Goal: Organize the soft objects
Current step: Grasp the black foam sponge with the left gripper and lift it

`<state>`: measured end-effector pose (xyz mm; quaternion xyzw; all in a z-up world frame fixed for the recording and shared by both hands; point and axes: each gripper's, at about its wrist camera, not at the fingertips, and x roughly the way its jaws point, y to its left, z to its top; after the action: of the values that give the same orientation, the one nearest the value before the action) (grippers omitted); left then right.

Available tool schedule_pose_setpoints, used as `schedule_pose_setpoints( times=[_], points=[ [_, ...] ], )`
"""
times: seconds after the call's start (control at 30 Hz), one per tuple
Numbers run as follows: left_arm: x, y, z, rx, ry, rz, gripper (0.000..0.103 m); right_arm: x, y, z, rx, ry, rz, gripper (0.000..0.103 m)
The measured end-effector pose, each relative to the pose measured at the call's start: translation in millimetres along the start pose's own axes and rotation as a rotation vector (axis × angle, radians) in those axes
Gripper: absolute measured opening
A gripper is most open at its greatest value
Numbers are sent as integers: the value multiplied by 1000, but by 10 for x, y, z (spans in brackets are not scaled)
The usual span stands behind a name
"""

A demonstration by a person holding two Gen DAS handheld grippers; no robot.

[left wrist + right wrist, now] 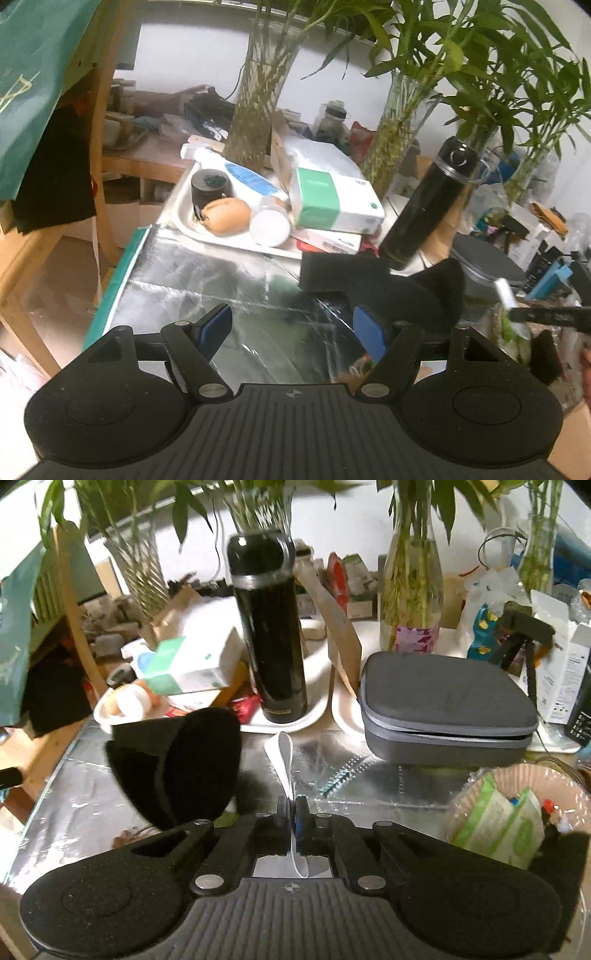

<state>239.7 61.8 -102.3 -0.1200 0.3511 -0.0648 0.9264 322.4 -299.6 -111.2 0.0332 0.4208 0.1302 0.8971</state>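
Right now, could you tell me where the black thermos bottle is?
The black thermos bottle stands upright on a white tray, centre-left in the right wrist view, between the green-and-white box and the grey zip case.

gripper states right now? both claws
Left claw: open, nothing between the fingers.
Right claw: shut on the white strap of the black fabric item.

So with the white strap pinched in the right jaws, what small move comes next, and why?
Probably bring the open left gripper to the black eye mask. The right gripper only pinches the mask's thin white strap, so the mask dangles off to one side, unsupported.
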Motion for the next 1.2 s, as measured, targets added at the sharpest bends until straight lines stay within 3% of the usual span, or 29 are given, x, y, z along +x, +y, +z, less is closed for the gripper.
schedule_pose_setpoints(
  times=[0.23, 0.7, 0.93, 1.1, 1.2],
  points=[
    [105, -145, 135, 138, -4, 40, 72, -227, 28, -172, 44, -14, 35, 5],
    [521, -619, 112, 562, 6, 81, 72, -547, 3, -300, 116, -75, 91, 5],
    [838, -767, -33, 808, 17, 146, 72, -531, -3, -282, 129, -74, 112, 5],
    [1117, -922, -243, 1086, 16, 227, 72, -513, 9, -247, 127, -76, 131, 5],
    [1275, -971, -317, 1187, 33, 235, 72, -498, 21, -229, 124, -75, 140, 5]
  ],
)
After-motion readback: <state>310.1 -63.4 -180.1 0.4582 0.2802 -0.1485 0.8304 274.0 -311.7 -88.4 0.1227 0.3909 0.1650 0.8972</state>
